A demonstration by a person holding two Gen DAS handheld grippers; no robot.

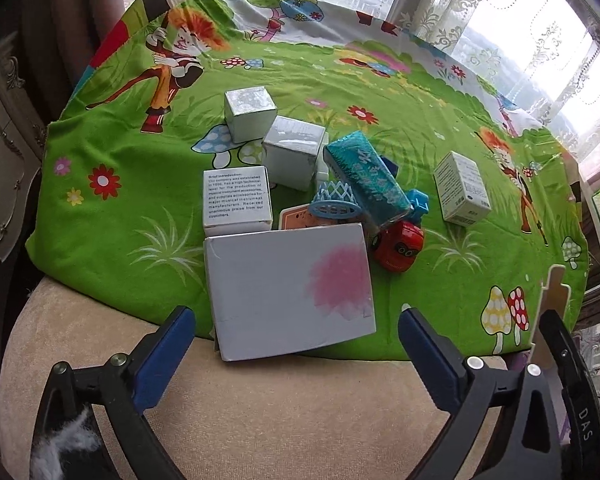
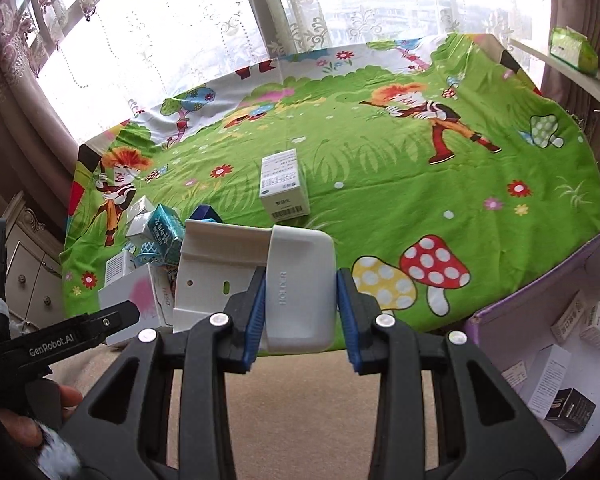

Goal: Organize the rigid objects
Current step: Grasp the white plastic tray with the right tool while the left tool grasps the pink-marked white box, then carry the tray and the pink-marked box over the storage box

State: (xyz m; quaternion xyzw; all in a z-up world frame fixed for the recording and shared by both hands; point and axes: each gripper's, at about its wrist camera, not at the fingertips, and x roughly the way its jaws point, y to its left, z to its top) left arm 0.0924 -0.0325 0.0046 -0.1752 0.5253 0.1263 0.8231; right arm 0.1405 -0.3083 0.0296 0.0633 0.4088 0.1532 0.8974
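Clearly "HOLDER" on white holder [image 2: 300,292] clamped in right gripper [image 2: 300,300] jaws, left gripper [image 1: 296,344] jaws wide, empty.

L hand-held gripper [image 1: 296,340] wide open; R hand-held gripper [image 2: 300,300] clamped.

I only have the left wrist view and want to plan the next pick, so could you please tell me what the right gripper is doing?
Observer: The right gripper is shut on a white plastic holder, lifted above the green cloth.
Operator: Thank you. Is there a container nearby for it?
Observer: Yes, an open purple-edged box sits at the right of that view, with several small cartons already inside.
Operator: And how does my left gripper look from there?
Observer: The left gripper shows only as one black finger beside the white box with a pink blot; it holds nothing.
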